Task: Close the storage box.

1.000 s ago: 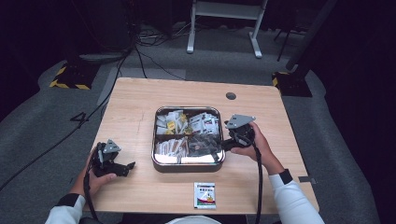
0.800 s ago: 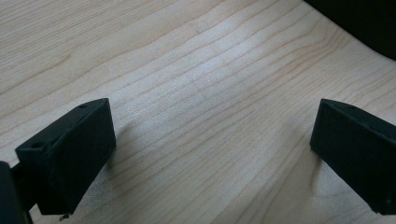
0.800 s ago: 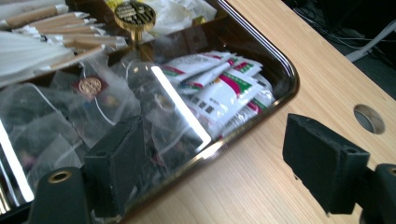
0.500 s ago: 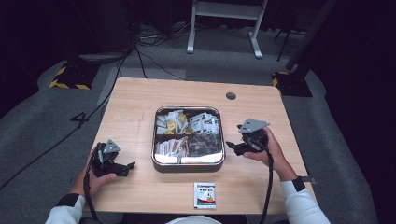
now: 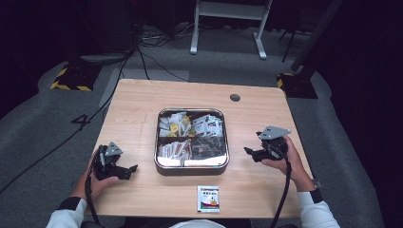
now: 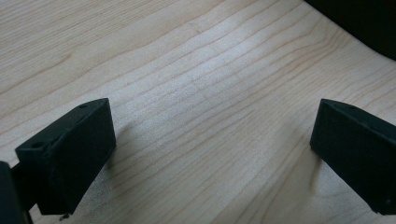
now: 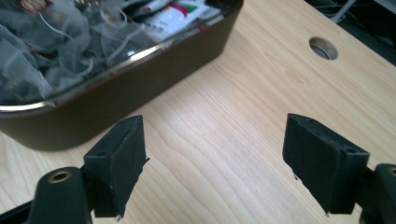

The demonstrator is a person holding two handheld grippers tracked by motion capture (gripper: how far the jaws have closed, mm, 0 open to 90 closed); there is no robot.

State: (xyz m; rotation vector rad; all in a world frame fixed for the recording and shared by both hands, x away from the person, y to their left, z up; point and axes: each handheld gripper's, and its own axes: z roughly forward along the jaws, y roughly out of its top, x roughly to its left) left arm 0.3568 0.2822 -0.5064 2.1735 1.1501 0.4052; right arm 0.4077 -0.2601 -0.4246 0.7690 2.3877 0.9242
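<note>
— Right gripper [image 5: 250, 153] has backed away from the tin [image 5: 191, 164] toward the table's [image 5: 138, 102] right edge, jaws wide, empty.

— Left gripper [image 5: 127, 169] too: gaping near the left edge. Sachet [image 5: 208, 198] lies at the front edge.

High view: fixed overhead cam, looks fwd and down on whole tabletop [image 5: 142, 109], far off. Left gripper view: very close, low over bare wood, looks along its own jaws. Right gripper view: close, low, faces tin [image 7: 140, 79] side and cable hole [image 7: 323, 48]; both also in high view.
</note>
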